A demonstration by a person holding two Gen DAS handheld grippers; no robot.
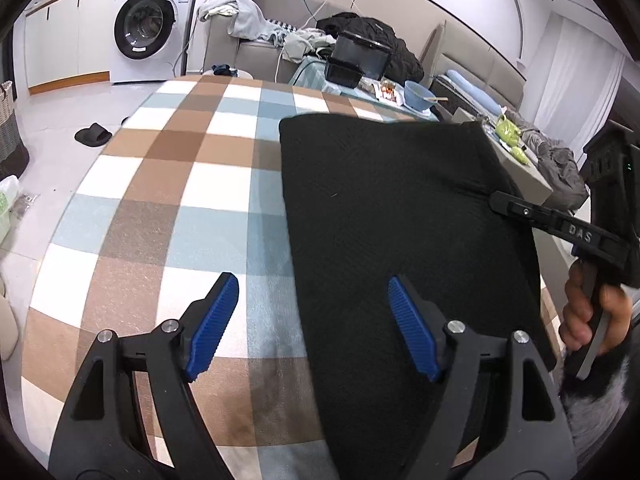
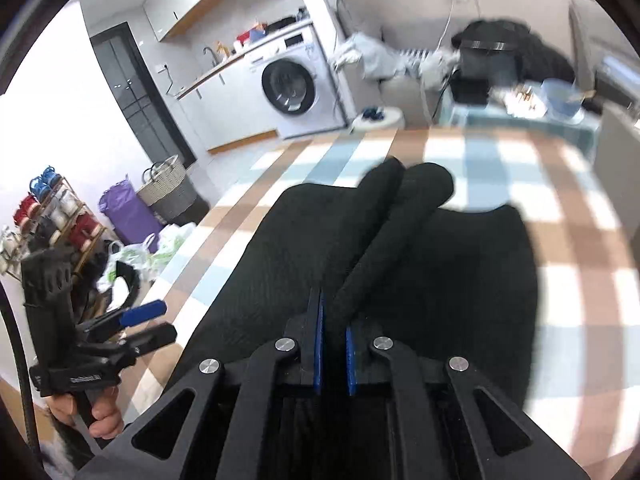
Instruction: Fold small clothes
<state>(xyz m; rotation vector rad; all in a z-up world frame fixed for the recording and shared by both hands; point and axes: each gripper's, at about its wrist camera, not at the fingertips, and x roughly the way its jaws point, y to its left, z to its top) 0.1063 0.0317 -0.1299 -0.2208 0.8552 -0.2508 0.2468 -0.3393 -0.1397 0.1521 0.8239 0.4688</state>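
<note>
A black knit garment point(image 1: 400, 220) lies flat on the right half of a surface covered by a checked cloth point(image 1: 168, 184) in brown, pale blue and white. In the left wrist view its long axis runs away from the camera toward the far edge of the surface, where its straight far hem lies. In the right wrist view a fold of the same fabric point(image 2: 400, 216) is bunched into two rolled ridges that point ahead and slightly right; motion blur softens their far ends.

The right gripper point(image 2: 334, 344) has its jaws drawn narrow, pinching that raised fold. The left gripper point(image 1: 312, 324) hovers with jaws spread wide, one blue pad point(image 1: 214, 326) over bare cloth, the other over the garment's left margin. The garment's near end is cut off behind the gripper frames.

Beyond the surface stand a white washing machine point(image 1: 154, 26), a grey sofa point(image 1: 256, 46) heaped with clothes, and a low table with a blue bowl point(image 1: 418, 96). A black slipper point(image 1: 93, 135) lies on the pale tiled floor.
</note>
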